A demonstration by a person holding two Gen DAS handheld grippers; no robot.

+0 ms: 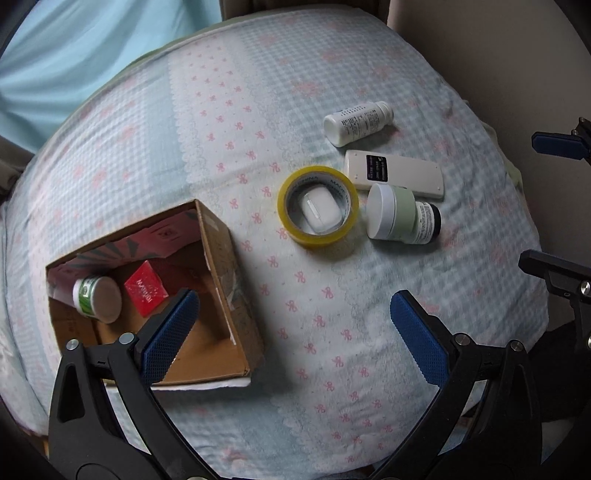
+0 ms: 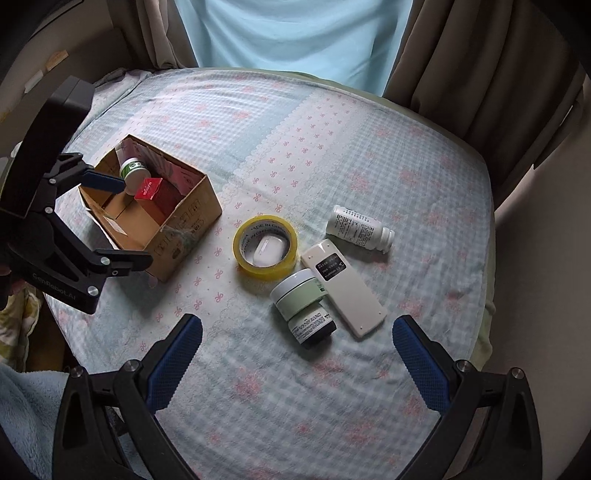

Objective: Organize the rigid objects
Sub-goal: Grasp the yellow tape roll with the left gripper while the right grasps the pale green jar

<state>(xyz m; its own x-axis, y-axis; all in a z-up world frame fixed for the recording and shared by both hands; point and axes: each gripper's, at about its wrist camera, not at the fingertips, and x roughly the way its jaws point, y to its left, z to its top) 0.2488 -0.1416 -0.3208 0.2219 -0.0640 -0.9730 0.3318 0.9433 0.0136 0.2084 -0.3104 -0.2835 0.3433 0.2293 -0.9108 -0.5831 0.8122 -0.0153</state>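
An open cardboard box [image 1: 236,295] [image 2: 188,221] holds a green-and-white bottle [image 1: 96,298] [image 2: 133,170] and a small red box [image 1: 146,288] [image 2: 148,189]. On the cloth lie a yellow tape roll [image 1: 317,205] [image 2: 265,245] with a white earbud case [image 1: 320,210] [image 2: 269,251] inside it, a green jar [image 1: 393,218] [image 2: 297,295], a small dark-capped bottle [image 1: 428,221] [image 2: 314,330], a white remote [image 1: 393,175] [image 2: 343,291] and a white pill bottle [image 1: 356,122] [image 2: 358,229]. My left gripper [image 1: 293,334] [image 2: 127,221] is open and empty, its left finger over the box. My right gripper [image 2: 297,367] is open and empty, near the jar.
The table [image 2: 332,129] is covered with a pale blue checked cloth with pink bows. Brown curtains [image 2: 480,55] and a light blue drape [image 2: 295,33] hang behind it. A wall [image 1: 480,55] is on the right side.
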